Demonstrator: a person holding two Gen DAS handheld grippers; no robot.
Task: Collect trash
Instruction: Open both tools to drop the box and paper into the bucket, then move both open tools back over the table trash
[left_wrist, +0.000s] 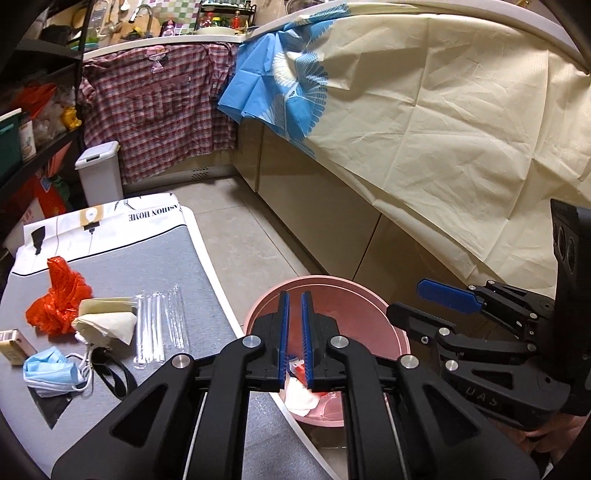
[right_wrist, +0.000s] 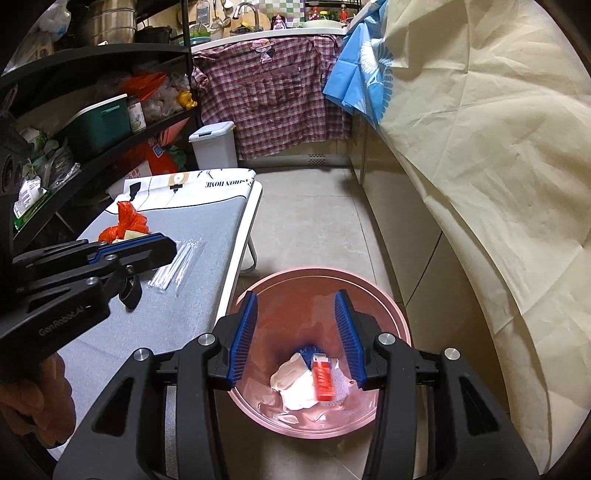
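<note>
- Judging from the pink basin on the floor, part of the trash was already collected: white crumpled paper and a small orange packet lay at its bottom.
- The right gripper hung over the basin with its jaws apart and nothing between them.
- The left gripper had its jaws nearly together, only a thin gap, and held nothing.
- Much was left on the grey table: a red plastic bag, a beige paper piece, clear straw wrappers, a blue face mask and a small box.
- The task seemed about half done.
</note>
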